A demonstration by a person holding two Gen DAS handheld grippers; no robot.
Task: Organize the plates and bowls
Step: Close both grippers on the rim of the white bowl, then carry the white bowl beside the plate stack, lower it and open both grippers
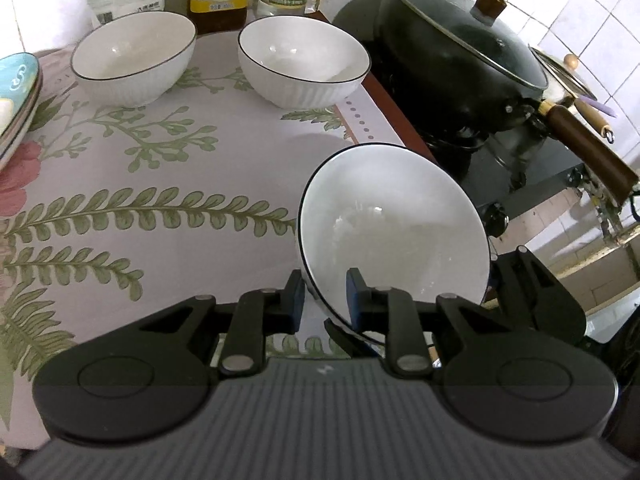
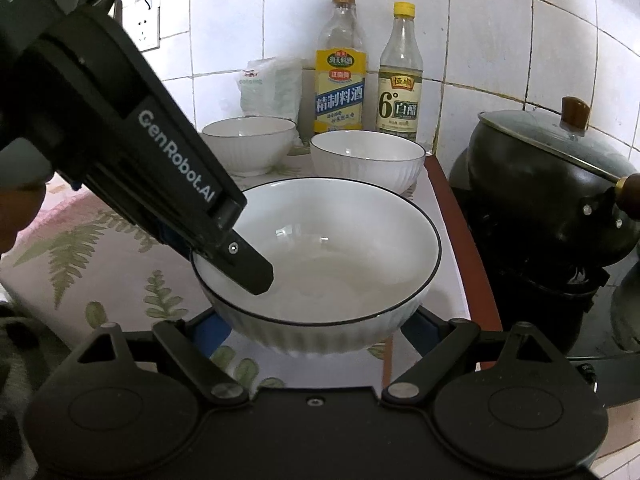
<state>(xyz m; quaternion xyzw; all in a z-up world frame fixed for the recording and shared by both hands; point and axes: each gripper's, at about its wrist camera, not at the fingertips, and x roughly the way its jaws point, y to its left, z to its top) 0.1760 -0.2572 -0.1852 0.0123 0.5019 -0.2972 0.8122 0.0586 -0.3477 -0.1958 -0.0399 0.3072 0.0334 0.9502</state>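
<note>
My left gripper (image 1: 325, 300) pinches the rim of a white bowl (image 1: 394, 236) with a thin dark edge, one finger inside, one outside, the bowl tilted and seemingly lifted off the counter (image 1: 168, 168). My right gripper (image 2: 316, 326) sits with jaws wide on either side of the bowl's base; I cannot tell if they touch it. I judge it glazed ceramic: rigid, slippery, breakable, fairly heavy for a rim hold, so supporting the ribbed wall would help. Beyond the held bowl stand two matching bowls (image 1: 134, 58), then bottles (image 2: 341, 64) against a tiled wall. A lidded black pot (image 1: 460, 52) sits right of it.
</note>
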